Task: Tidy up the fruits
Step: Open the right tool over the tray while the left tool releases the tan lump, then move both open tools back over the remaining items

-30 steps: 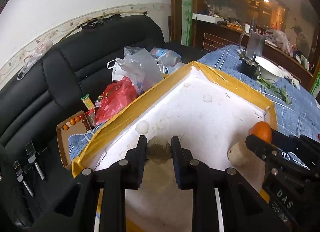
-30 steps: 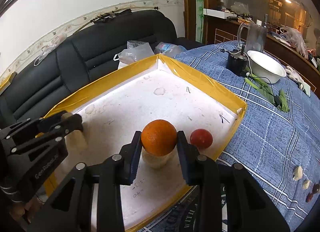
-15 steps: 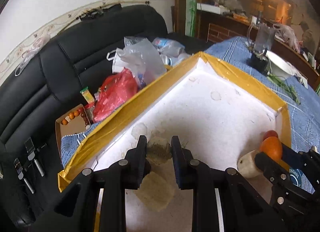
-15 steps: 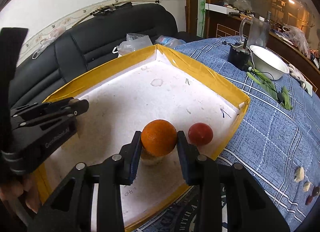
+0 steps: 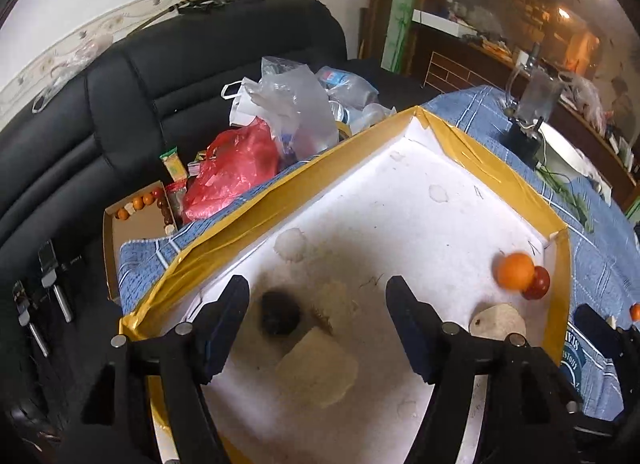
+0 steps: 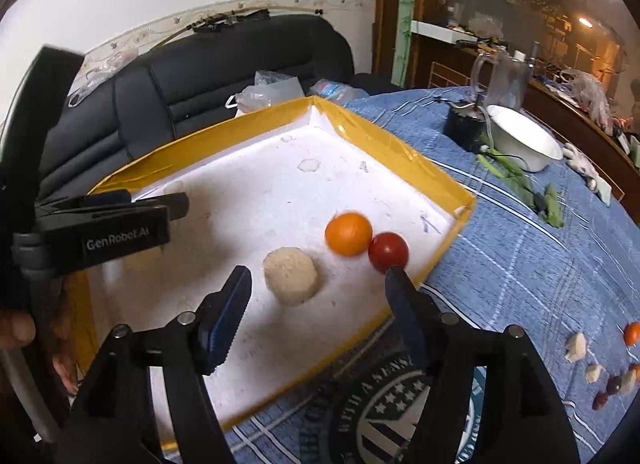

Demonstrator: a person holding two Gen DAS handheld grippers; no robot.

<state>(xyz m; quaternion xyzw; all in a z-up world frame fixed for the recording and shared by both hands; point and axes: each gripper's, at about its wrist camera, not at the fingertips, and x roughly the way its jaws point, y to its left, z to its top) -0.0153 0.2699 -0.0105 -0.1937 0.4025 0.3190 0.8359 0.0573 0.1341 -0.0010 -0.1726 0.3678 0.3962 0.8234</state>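
Note:
A white tray with a yellow taped rim (image 5: 492,167) (image 6: 384,135) lies on the blue checked tablecloth. My left gripper (image 5: 316,304) is open above the tray's near left corner. Below it lie a dark roundish lump (image 5: 280,314) and two beige pieces (image 5: 336,304) (image 5: 318,372). My right gripper (image 6: 316,296) is open over the tray's near edge. Just beyond it are a beige chunk (image 6: 291,276) (image 5: 498,320), an orange (image 6: 348,234) (image 5: 516,270) and a red fruit (image 6: 388,251) (image 5: 538,284) touching it. The left gripper (image 6: 120,219) shows at the left of the right wrist view.
Small fruit and beige pieces (image 6: 576,346) lie on the cloth at the right. A white bowl (image 6: 524,139), a black-based glass jug (image 6: 466,123) and green stalks (image 6: 516,179) stand farther back. Plastic bags (image 5: 236,175) and a cardboard box (image 5: 136,215) sit on the black sofa.
Both grippers opened and drew back. The orange left the right gripper and now lies against the red fruit. The lump that the left gripper held now lies in the tray.

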